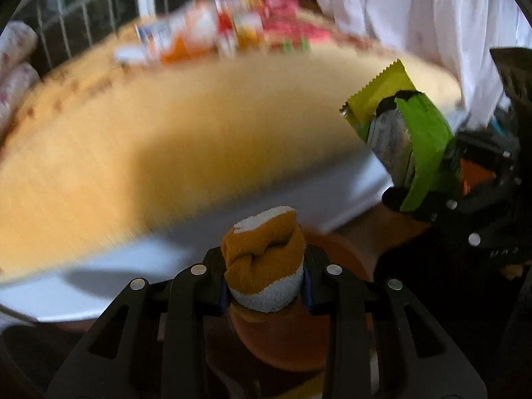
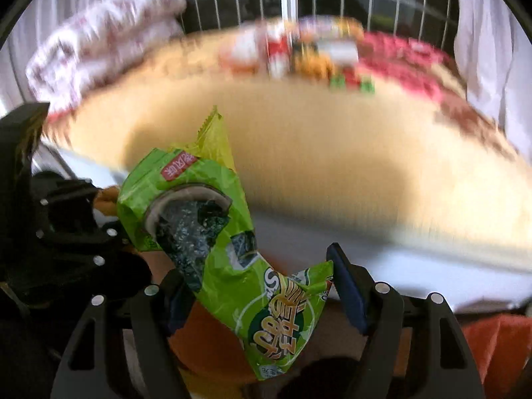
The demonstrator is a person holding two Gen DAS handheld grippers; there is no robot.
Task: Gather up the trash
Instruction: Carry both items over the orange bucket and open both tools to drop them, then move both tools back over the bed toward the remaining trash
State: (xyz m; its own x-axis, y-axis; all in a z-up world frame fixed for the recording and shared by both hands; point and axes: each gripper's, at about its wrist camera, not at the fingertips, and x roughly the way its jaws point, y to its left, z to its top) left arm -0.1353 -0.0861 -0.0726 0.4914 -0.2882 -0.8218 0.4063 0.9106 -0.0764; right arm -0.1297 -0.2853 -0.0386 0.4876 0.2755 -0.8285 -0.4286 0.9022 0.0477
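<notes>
Gripping a sock [image 1: 264, 259] in the left gripper [image 1: 266, 286] and a wrapper [image 2: 226, 232] in the right gripper [image 2: 262, 296], both off the table [image 1: 166, 139], collection looks midway; packets [image 1: 212, 30] remain there.

Yellow mat [image 1: 206, 123] spread over the bed, white edge [image 1: 109, 279] showing at its near side, blurred heap of colourful snack packets [image 1: 226, 30] at the far end, red patterned cloth [image 2: 409, 56] beside them
</notes>
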